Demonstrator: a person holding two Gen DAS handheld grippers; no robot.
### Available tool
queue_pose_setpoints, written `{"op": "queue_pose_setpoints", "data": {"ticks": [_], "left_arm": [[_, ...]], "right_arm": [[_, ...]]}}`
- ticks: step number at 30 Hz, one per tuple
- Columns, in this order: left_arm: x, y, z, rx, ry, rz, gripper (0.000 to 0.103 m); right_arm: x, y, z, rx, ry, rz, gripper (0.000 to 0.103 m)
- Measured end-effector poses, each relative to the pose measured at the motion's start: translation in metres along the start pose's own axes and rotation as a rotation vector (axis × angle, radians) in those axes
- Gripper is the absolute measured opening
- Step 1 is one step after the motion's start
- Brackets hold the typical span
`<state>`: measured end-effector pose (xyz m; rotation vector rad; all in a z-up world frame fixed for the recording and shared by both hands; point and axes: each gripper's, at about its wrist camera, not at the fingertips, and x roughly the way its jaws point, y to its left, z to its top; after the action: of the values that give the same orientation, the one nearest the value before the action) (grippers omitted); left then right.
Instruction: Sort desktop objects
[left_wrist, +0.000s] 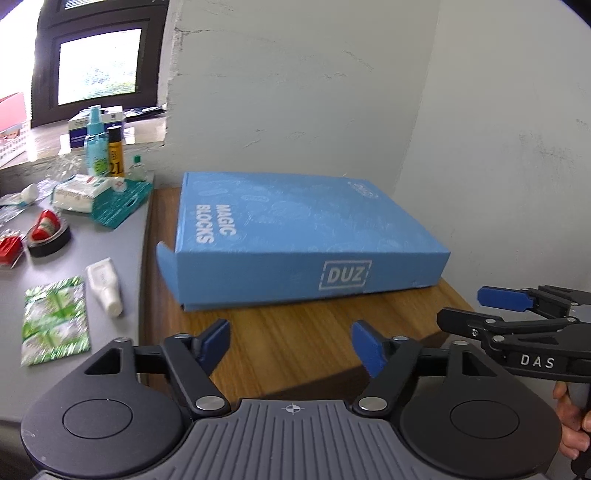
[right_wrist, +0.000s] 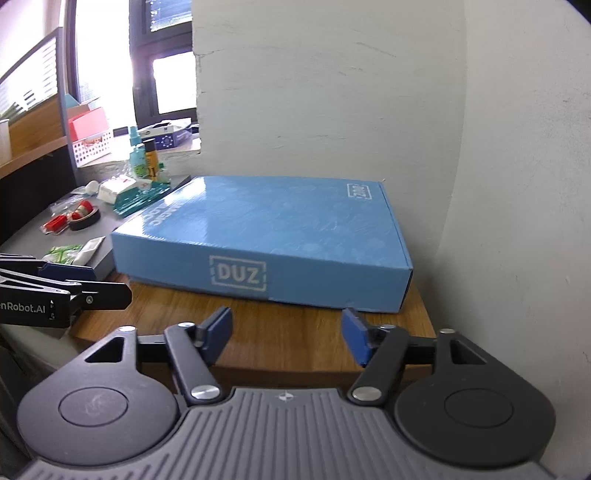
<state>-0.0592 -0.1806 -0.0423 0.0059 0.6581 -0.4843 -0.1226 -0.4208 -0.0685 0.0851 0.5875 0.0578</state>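
Note:
A closed blue cardboard box printed "MAGIC BLOCKS" and "DUZ" lies flat on a wooden table against the white wall. It also fills the middle of the right wrist view, box. My left gripper hovers over the wood in front of the box, open, with nothing between its blue pads. My right gripper is likewise open and empty, a little short of the box's front right corner. Each gripper shows in the other's view: right gripper at the right edge, left gripper at the left edge.
A grey desk adjoins on the left with a green sachet pack, a white tube, a black tape roll, a tissue pack, a teal pouch and a spray bottle. A hand holds the right gripper.

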Motion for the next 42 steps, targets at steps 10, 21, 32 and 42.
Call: {"op": "queue_pose_setpoints", "data": {"ticks": [10, 21, 32, 42], "left_arm": [[-0.039, -0.015, -0.027, -0.009, 0.005, 0.067, 0.101], [-0.066, -0.032, -0.050, -0.007, 0.033, 0.110, 0.103], [-0.084, -0.038, -0.054, -0.003, 0.019, 0.134, 0.103], [-0.087, -0.043, -0.056, 0.024, 0.014, 0.159, 0.103]], "right_arm": [[-0.043, 0.006, -0.021, -0.003, -0.022, 0.010, 0.098], [-0.086, 0.011, -0.046, -0.006, -0.045, 0.017, 0.103], [-0.109, 0.015, -0.054, -0.009, -0.060, 0.013, 0.103], [-0.117, 0.018, -0.056, -0.016, -0.067, 0.009, 0.103]]}}
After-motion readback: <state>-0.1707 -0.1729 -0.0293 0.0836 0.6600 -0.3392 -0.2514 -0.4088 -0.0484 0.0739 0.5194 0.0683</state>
